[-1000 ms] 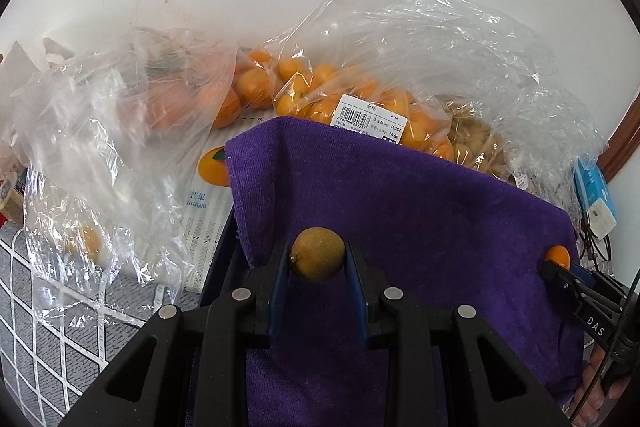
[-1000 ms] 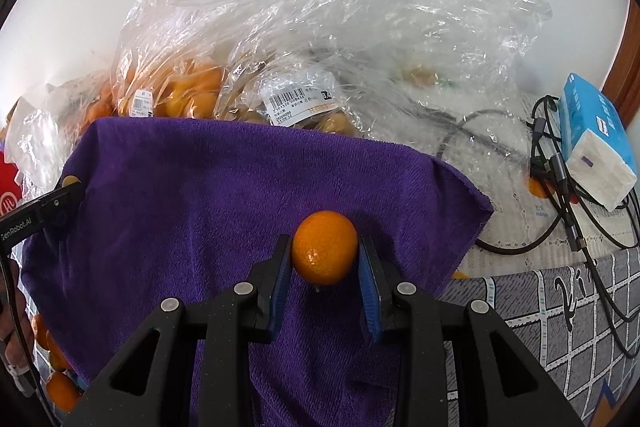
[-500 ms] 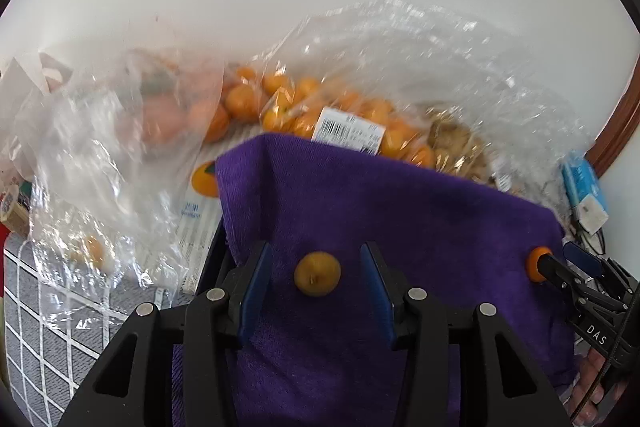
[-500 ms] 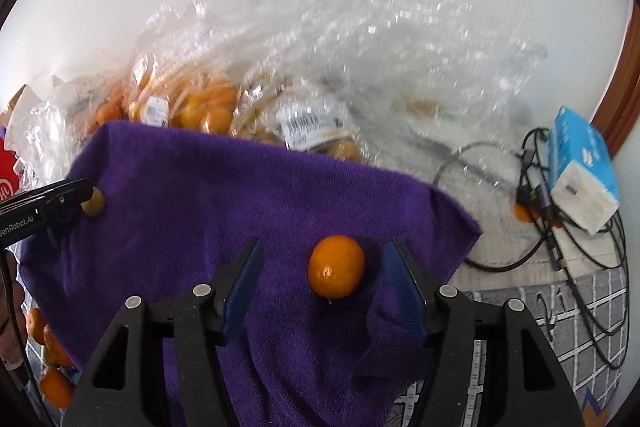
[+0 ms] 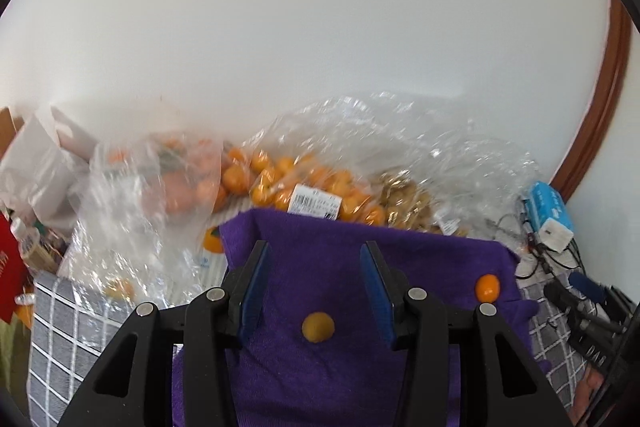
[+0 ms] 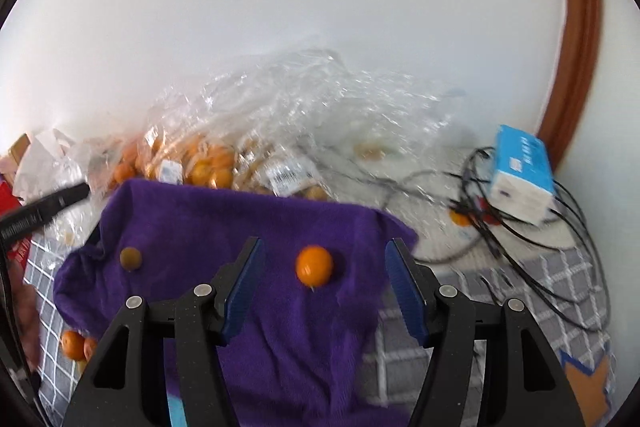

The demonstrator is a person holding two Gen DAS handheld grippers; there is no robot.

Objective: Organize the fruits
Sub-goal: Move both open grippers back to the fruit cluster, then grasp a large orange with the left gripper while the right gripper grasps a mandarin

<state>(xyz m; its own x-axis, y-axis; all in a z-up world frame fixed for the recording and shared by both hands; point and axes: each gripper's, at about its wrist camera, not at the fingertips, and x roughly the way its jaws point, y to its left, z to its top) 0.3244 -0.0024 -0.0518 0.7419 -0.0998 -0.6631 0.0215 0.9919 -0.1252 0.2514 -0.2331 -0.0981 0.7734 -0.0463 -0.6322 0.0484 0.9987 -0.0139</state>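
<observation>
Brown fruit [image 5: 318,326] lies on purple towel [image 5: 400,267], free between spread left gripper [image 5: 316,287] fingers. Orange [image 6: 314,265] lies likewise under released right gripper [image 6: 324,287]. Grippers should be lifted straight up so neither fruit is nudged; bags [image 5: 320,183] behind.

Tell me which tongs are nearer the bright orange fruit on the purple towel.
Right. The right tongs are open with the orange fruit lying between the fingers. The left tongs are open over the brownish fruit, off to the orange one's left.
</observation>
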